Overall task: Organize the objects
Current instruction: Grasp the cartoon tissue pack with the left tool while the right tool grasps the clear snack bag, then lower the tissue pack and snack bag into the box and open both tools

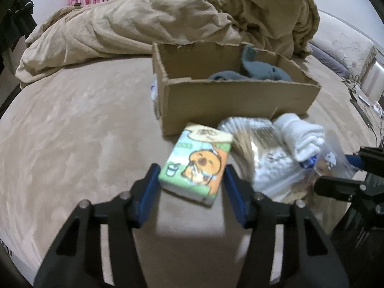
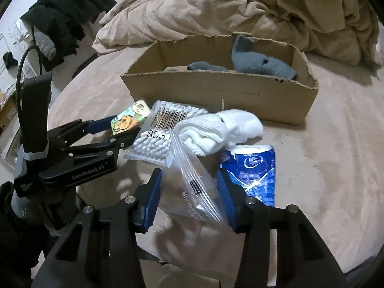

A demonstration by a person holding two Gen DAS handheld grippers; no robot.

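A green and orange cartoon tissue pack (image 1: 196,162) lies on the beige bed between the blue pads of my left gripper (image 1: 192,182), whose jaws stand wide at its sides. It also shows in the right wrist view (image 2: 128,120). My right gripper (image 2: 189,192) has its jaws either side of a clear zip bag (image 2: 192,189), wide apart. Beside it lie a cotton-swab bag (image 2: 158,132), a white sock (image 2: 220,129) and a blue tissue pack (image 2: 254,170). An open cardboard box (image 2: 216,91) behind them holds grey socks (image 2: 259,62).
A rumpled beige duvet (image 1: 168,21) is heaped behind the box. Dark clothes (image 2: 67,12) hang at the left beyond the bed edge. A pillow and cables (image 1: 355,72) lie at the right.
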